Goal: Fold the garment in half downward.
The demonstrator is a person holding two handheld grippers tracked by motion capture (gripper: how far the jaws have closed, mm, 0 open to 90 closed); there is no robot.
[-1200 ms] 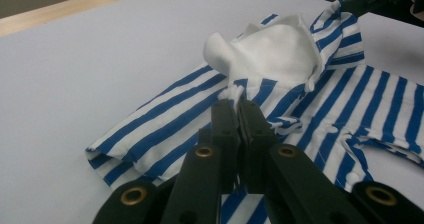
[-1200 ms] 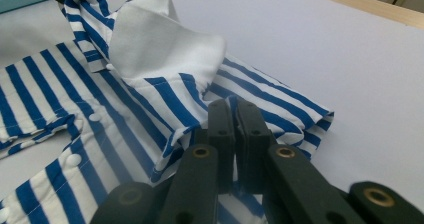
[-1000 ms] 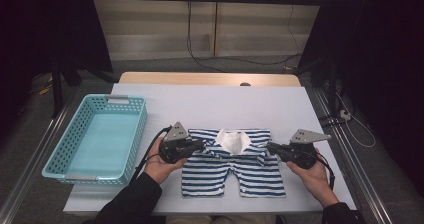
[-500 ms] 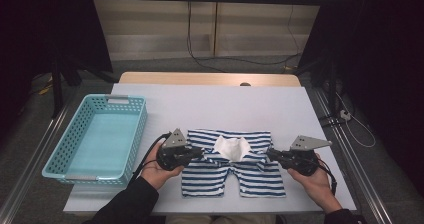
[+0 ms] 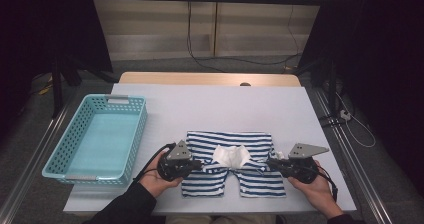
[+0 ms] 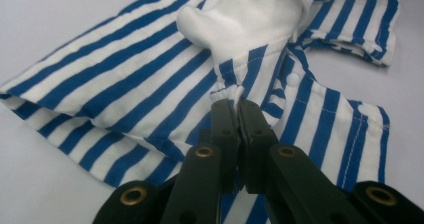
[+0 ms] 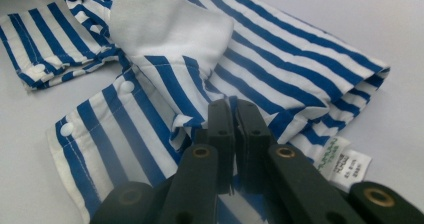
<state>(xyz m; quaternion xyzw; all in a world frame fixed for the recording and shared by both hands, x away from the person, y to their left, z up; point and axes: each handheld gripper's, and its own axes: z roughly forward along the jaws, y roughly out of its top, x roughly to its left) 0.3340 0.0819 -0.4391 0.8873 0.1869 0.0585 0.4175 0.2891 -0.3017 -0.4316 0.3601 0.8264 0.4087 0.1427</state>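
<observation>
Clearance: table mostly open, two obstacles.
Basket [image 5: 97,136] blocks the left edge; striped garment [image 5: 231,164] covers near centre. Bare table [image 5: 220,109] beyond and right of it allows free passage.

Probably a lab: dark curtains [image 5: 380,59], bare table [image 5: 210,109], cables [image 5: 200,39].

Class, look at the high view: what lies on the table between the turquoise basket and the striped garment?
In the high view, the left hand-held gripper, shut on the striped garment, and its hand lie there beside the basket; farther back, bare table.
</observation>
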